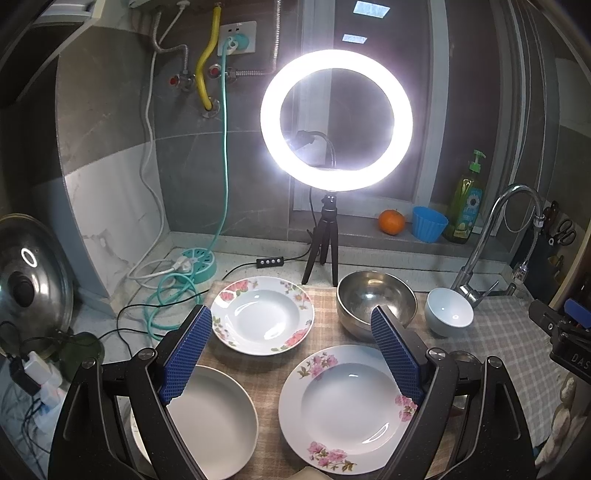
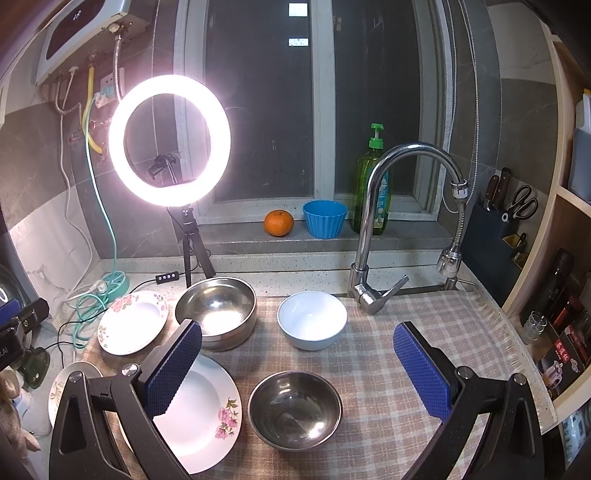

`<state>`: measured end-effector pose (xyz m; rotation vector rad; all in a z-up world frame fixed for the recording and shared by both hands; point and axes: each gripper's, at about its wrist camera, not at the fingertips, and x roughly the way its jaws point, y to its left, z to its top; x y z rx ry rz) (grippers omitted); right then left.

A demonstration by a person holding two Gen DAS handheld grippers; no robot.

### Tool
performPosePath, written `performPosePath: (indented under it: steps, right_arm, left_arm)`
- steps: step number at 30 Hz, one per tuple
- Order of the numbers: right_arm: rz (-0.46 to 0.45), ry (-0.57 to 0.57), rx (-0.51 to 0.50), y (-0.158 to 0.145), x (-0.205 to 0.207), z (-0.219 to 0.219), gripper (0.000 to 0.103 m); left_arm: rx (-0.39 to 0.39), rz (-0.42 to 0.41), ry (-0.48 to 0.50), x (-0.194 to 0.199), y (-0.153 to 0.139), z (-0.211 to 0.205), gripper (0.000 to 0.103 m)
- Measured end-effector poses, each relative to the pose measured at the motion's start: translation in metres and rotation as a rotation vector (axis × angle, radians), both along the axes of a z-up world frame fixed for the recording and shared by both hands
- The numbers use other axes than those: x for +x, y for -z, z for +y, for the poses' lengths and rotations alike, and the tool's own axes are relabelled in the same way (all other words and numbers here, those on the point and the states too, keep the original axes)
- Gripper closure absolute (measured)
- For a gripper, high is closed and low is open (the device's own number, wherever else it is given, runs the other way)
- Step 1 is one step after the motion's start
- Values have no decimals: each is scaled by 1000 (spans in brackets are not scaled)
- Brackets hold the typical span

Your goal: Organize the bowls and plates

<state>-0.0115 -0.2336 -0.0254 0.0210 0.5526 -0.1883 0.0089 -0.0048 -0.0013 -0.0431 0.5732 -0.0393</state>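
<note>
Nothing looks sorted yet. Left to right on the surface (image 2: 424,314): plain plate (image 1: 218,417), far floral plate (image 1: 266,317), near floral plate (image 1: 347,410), large steel bowl (image 2: 218,310), white bowl (image 2: 312,319), small steel bowl (image 2: 295,410), all lying apart. Left gripper (image 1: 291,354) and right gripper (image 2: 299,369) hover spread, empty.

A home kitchen: a chrome faucet (image 2: 373,236) rises at the back of a stone desk (image 2: 295,284) under a dark window (image 2: 266,99). Dish soap (image 2: 373,184) stands on the sill, a knife block (image 2: 495,229) with scissors sits by the wall, and a water heater (image 2: 81,33) hangs above hoses.
</note>
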Motion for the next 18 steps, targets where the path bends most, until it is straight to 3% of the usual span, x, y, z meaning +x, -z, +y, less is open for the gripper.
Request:
performPosePath:
  steps: [18]
  right_arm:
    - [37,-104,-15,21,11,18,1]
  left_arm:
    - [-12,101,-87,-4,25,44,19]
